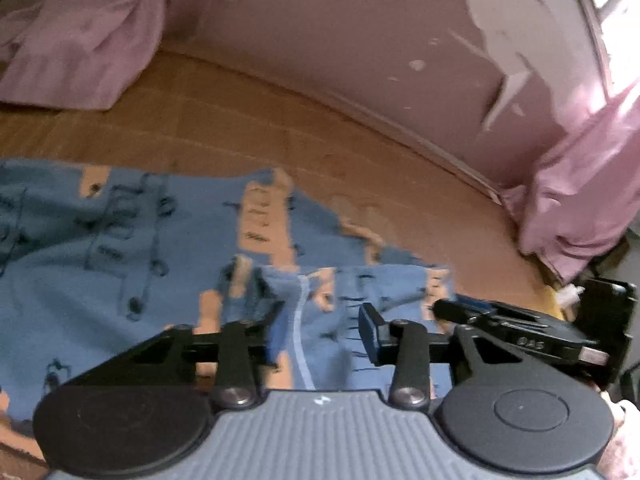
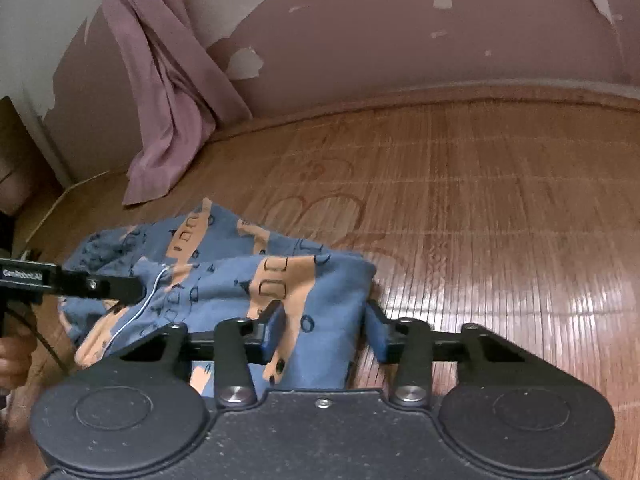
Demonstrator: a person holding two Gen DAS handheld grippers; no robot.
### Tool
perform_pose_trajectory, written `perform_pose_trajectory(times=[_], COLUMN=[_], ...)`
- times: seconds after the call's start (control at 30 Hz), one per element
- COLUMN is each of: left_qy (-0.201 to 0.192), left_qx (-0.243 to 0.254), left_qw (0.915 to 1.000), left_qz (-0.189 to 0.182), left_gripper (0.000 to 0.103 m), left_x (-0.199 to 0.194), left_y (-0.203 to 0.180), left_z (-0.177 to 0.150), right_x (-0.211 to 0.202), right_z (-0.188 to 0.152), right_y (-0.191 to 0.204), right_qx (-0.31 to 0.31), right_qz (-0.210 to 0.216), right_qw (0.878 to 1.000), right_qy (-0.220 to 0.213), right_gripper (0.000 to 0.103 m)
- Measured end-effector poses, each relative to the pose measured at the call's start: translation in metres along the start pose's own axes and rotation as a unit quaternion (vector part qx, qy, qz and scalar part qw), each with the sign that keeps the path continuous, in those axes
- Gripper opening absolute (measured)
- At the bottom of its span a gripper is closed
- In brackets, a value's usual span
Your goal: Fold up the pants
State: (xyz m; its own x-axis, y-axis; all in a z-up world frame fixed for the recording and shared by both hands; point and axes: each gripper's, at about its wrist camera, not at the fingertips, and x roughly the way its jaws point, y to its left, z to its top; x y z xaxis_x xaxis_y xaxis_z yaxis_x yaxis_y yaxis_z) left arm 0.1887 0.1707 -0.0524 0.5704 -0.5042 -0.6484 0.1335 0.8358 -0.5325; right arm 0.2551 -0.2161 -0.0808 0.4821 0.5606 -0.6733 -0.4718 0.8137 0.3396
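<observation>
- Left gripper (image 1: 324,330) is sitting low over the pants (image 1: 120,248), jaws spread apart with blue fabric and a pale seam line lying between them; not pinching.
- Right gripper (image 2: 326,330) is likewise released, fingers straddling a bunched fold of the same pants (image 2: 224,280); cloth is sitting in the gap, pads not closing on it.
- Pants are lying on the bamboo mat (image 2: 480,208), blue with orange patches and dark outline print, part flat, part rumpled.
- In the right wrist view the left gripper is reaching in from the left edge, tip at a white drawstring (image 2: 148,300); a hand (image 2: 14,356) is gripping its handle, mostly cut off.
- In the left wrist view the right gripper is showing at the right, side-on and partly cropped.
- Left view is motion-blurred, so print details are hard to make out.
- Pink curtain (image 2: 168,92) is hanging against a peeling wall (image 2: 400,40).
</observation>
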Motion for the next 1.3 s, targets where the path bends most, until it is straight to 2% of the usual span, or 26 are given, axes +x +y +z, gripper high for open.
perform_pose_trajectory(times=[0.07,0.1,0.17,0.3,0.43,0.53,0.57,0.63,0.7,0.77,0.83,0.87,0.9,0.97,1.03,1.13,1.17,1.23,1.3], left_qy=[-0.007,-0.011,-0.018,-0.015,0.0,0.017,0.023,0.02,0.017,0.004,-0.026,-0.051,-0.078,-0.131,-0.151,-0.145,-0.141,-0.143,-0.142], left_qx=[-0.018,-0.028,-0.049,-0.07,-0.076,-0.049,-0.032,-0.007,-0.012,-0.043,-0.054,-0.053,-0.051,-0.055,-0.082,-0.149,-0.159,-0.158,-0.152], left_qw=[0.9998,0.9995,0.9986,0.9975,0.9967,0.998,0.9988,0.9998,0.9998,0.9991,0.9981,0.9966,0.9936,0.9814,0.9708,0.9627,0.9617,0.9623,0.967], left_qz=[0.004,0.004,0.003,-0.005,-0.026,-0.037,-0.029,-0.003,-0.002,-0.003,0.016,0.037,0.064,0.129,0.167,0.174,0.173,0.168,0.147], left_gripper=[0.025,0.024,0.023,0.023,0.022,0.019,0.023,0.035,0.038,0.04,0.048,0.06,0.07,0.076,0.075,0.063,0.06,0.06,0.06], left_x=[-0.001,-0.004,-0.009,-0.002,0.022,0.042,0.048,0.051,0.047,0.033,0.01,-0.005,-0.018,-0.046,-0.064,-0.074,-0.074,-0.074,-0.072], left_y=[0.007,0.014,0.018,0.01,-0.018,-0.05,-0.063,-0.075,-0.07,-0.056,-0.042,-0.035,-0.03,-0.015,0.005,0.037,0.043,0.045,0.043], left_z=[-0.002,-0.003,-0.006,-0.01,-0.017,-0.024,-0.025,-0.027,-0.027,-0.026,-0.025,-0.026,-0.026,-0.035,-0.042,-0.053,-0.055,-0.058,-0.057], right_x=[0.001,0.004,0.002,-0.014,-0.036,-0.047,-0.046,-0.041,-0.044,-0.055,-0.056,-0.054,-0.05,-0.038,-0.023,-0.004,-0.001,0.0,0.0], right_z=[-0.002,-0.004,-0.007,-0.01,-0.01,-0.006,-0.004,-0.001,0.001,0.0,-0.005,-0.009,-0.014,-0.027,-0.036,-0.048,-0.049,-0.048,-0.046], right_y=[0.006,0.007,0.006,0.007,-0.021,-0.047,-0.057,-0.07,-0.072,-0.055,-0.03,-0.019,-0.004,0.027,0.053,0.075,0.077,0.074,0.067], right_qx=[-0.012,-0.013,-0.015,-0.058,-0.077,-0.106,-0.113,-0.123,-0.126,-0.147,-0.163,-0.173,-0.185,-0.224,-0.265,-0.297,-0.296,-0.282,-0.265], right_qz=[-0.018,-0.019,-0.024,-0.055,-0.095,-0.149,-0.162,-0.183,-0.225,-0.248,-0.221,-0.203,-0.185,-0.144,-0.125,-0.115,-0.116,-0.109,-0.102], right_qw=[1.0,1.0,0.999,0.996,0.992,0.983,0.98,0.975,0.966,0.957,0.96,0.962,0.963,0.962,0.955,0.947,0.947,0.952,0.957], right_qy=[-0.01,-0.013,-0.024,-0.03,-0.022,-0.02,-0.01,0.01,0.006,-0.033,-0.052,-0.056,-0.058,-0.06,-0.052,-0.044,-0.048,-0.053,-0.054], right_gripper=[0.012,0.009,0.006,0.005,0.005,0.005,0.006,0.012,0.037,0.052,0.054,0.054,0.053,0.053,0.053,0.053,0.053,0.053,0.055])
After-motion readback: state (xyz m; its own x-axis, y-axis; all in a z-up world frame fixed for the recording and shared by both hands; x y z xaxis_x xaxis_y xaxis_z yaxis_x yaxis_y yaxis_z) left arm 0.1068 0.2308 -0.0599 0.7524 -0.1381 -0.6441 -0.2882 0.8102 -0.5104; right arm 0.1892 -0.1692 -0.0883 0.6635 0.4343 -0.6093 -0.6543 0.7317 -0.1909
